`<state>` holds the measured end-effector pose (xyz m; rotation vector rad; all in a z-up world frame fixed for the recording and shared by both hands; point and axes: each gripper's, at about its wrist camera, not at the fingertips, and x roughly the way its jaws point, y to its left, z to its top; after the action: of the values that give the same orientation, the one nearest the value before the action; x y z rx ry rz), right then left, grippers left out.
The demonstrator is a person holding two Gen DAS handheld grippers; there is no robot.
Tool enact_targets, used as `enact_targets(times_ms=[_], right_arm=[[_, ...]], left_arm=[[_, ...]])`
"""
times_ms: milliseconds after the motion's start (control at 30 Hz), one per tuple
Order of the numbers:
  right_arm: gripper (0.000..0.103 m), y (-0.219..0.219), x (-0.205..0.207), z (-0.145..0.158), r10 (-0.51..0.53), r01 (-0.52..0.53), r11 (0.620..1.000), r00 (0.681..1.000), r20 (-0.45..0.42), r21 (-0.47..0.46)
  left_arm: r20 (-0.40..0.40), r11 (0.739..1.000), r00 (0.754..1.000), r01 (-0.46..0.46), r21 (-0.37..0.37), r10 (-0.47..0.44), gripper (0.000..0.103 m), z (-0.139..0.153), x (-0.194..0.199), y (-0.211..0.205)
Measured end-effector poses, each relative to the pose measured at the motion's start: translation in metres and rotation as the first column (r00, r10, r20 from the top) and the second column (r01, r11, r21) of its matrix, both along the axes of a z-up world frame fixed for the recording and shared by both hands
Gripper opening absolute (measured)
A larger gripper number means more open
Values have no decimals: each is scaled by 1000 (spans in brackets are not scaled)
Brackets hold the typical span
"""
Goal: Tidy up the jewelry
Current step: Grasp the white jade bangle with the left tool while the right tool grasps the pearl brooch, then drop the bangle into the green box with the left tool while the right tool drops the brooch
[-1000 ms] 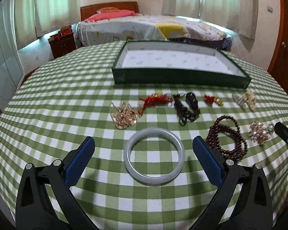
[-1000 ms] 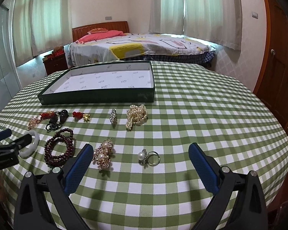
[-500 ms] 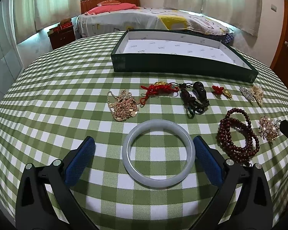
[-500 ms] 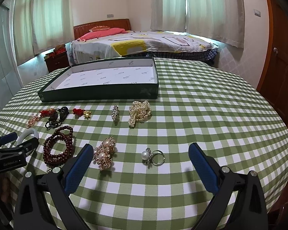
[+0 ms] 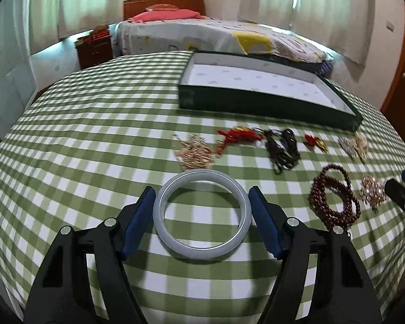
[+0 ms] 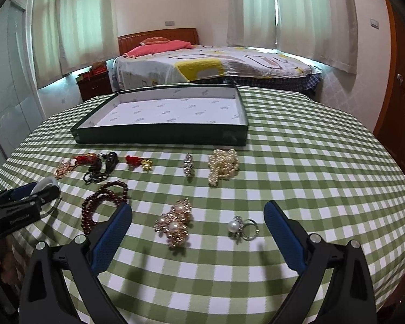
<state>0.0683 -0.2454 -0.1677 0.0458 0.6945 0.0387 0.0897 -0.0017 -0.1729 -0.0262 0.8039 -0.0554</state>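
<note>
Jewelry: one bangle [image 5: 202, 213], one pearl ring [image 6: 243, 227], one tray [image 6: 159, 135].

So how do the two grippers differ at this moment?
The left gripper has its pads closed against the pale bangle; the right gripper is open wide and holds nothing. The left brackets one piece; the right spans a pearl brooch and pearl ring. Both have blue pads.
</note>
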Motion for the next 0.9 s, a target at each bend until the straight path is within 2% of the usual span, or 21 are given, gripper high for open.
enact_targets(times_ms=[67,100,133,167,433,600,767,900], right_arm=[[89,4,2,0,14,-14,1000,1000,-5,0],[82,6,4,-1,22,-22,1000,1000,-9,3],[68,7,6,-2,32,-32,999,999,-19,7],[60,7,7,-4,37,-37,999,999,-31,11],[60,7,15,-14,37,-36,999,996,-75,26],[49,8,21,-23,48,-44,998,992,-114,40],[30,12,18,-24,80,-77,996,991,-108,33],[28,11,15,-23,87,-84,996,991,-103,36]], left_arm=[[4,1000,1000,-14,-1,14,69,2,0,4],[8,1000,1000,-22,0,22,69,3,0,6],[12,1000,1000,-25,1,25,69,5,0,7],[16,1000,1000,-26,4,26,69,5,-1,8],[39,999,999,-7,43,5,69,9,-3,1],[32,999,999,-4,44,3,69,8,-2,1],[24,999,1000,-3,42,2,69,6,-2,0],[29,999,1000,4,48,-6,69,7,-4,-2]])
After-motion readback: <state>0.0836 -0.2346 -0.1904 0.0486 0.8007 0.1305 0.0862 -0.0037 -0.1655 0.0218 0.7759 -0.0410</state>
